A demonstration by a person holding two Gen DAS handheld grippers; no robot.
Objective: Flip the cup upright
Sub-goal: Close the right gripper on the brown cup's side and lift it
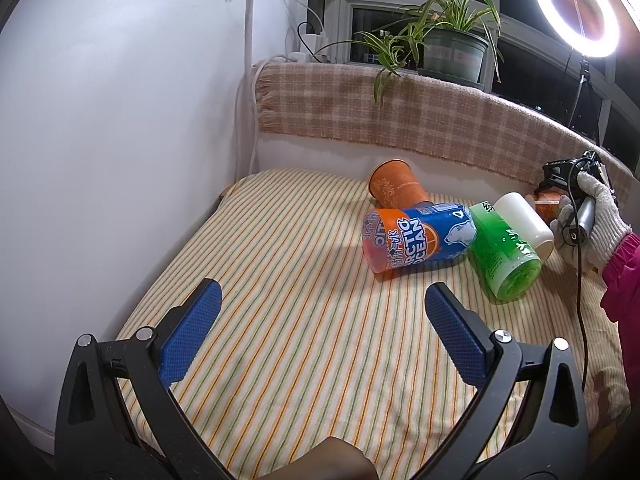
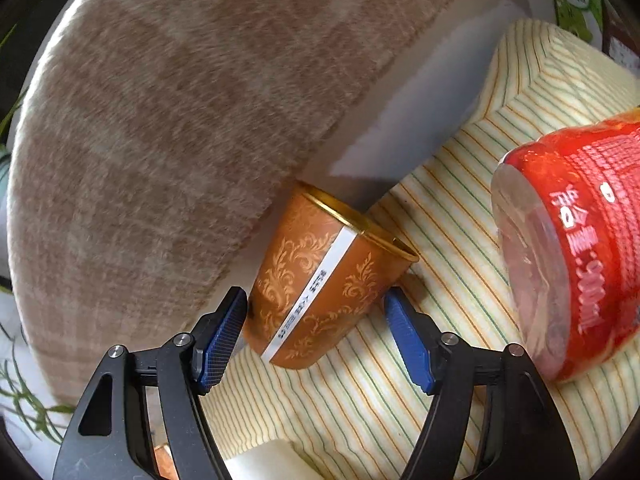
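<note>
An orange paper cup point(image 2: 320, 284) with a gold rim and leaf pattern stands tilted between the blue pads of my right gripper point(image 2: 316, 316). The left pad touches its side; a small gap shows at the right pad, so the jaws are open around it. In the left wrist view the right gripper point(image 1: 560, 196) is held by a gloved hand at the far right, with that cup point(image 1: 546, 206) mostly hidden. My left gripper point(image 1: 322, 320) is open and empty above the striped cloth point(image 1: 280, 320). Another orange cup point(image 1: 396, 190) lies on its side at the back.
A blue and orange cup point(image 1: 416, 240), a green cup point(image 1: 504, 256) and a white cup point(image 1: 524, 220) lie on their sides mid-table. A red plastic cup point(image 2: 572, 248) lies right of my right gripper. A plaid-covered ledge point(image 1: 400, 116) with a potted plant point(image 1: 452, 48) runs behind; a ring light point(image 1: 578, 8) is far right.
</note>
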